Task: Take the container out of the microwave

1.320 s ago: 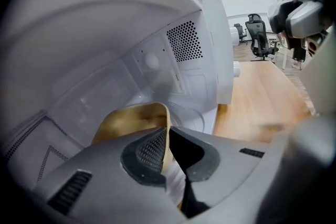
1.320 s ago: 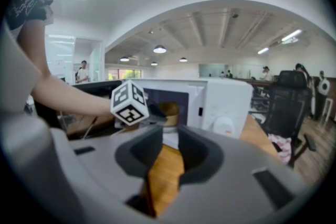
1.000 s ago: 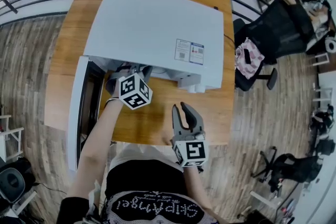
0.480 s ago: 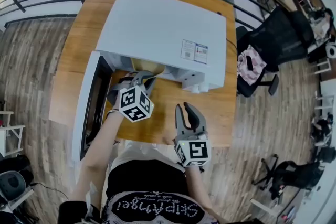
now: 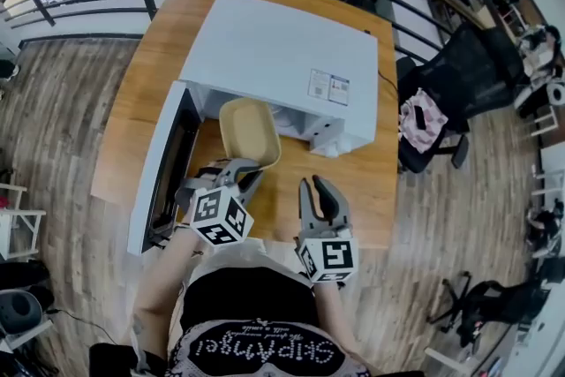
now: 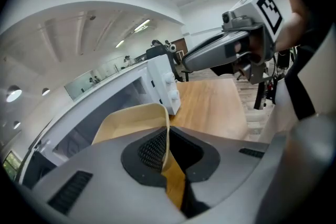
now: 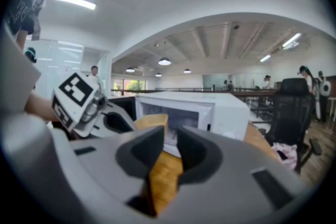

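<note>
White lettering, seemingly "SlipAmgel", on the person's black shirt (image 5: 256,355); sticker (image 5: 324,87) on the microwave (image 5: 265,40) illegible.

A black office chair (image 5: 459,75) stands beside the wooden table (image 5: 132,101).

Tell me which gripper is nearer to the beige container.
Left. The left gripper is shut on the container's near rim. The right gripper holds nothing and stands apart from it, to its right, over the table.

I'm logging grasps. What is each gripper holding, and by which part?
The left gripper clamps the beige container by the near wall of its rim; the right gripper holds nothing.
</note>
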Available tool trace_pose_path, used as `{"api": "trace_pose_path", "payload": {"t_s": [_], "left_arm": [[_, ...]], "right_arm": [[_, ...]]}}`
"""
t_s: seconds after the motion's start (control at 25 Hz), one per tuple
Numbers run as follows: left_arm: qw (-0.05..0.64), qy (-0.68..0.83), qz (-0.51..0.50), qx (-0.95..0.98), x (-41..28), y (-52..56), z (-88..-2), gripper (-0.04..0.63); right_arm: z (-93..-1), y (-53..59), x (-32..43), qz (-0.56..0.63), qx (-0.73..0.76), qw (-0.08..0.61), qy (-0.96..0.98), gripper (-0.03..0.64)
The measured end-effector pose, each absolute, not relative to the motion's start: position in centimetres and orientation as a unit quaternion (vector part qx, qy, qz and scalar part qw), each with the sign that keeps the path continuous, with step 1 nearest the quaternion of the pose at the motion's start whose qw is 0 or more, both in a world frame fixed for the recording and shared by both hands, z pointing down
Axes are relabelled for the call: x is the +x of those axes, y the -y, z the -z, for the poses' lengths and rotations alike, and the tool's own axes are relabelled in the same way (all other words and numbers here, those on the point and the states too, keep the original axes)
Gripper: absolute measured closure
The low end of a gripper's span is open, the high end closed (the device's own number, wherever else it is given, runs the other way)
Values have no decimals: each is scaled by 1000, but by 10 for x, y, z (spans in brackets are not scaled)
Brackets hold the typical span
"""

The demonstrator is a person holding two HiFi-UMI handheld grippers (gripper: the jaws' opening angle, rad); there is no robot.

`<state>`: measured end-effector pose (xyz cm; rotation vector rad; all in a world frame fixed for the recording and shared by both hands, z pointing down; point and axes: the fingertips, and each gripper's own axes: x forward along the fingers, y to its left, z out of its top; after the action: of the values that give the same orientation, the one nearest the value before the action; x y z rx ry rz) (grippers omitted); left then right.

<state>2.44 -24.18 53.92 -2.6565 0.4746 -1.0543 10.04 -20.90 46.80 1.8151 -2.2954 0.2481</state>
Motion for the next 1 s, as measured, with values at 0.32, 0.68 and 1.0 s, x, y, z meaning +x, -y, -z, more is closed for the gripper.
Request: {"api": "trace_pose_path", "payload": {"t_s": [0.32, 0.68, 1.0], "left_arm": [[122, -133, 347, -920, 3, 173, -497, 555], [147, -134, 332, -922, -13, 153, -458, 555], [146, -136, 344, -918, -19, 151, -460, 555]], "right_arm": [[-448, 188, 105, -74, 616, 87, 779, 526], [-435, 169, 99, -72, 606, 81, 788, 539], [-433, 168, 103, -75, 608, 82, 786, 565]]}}
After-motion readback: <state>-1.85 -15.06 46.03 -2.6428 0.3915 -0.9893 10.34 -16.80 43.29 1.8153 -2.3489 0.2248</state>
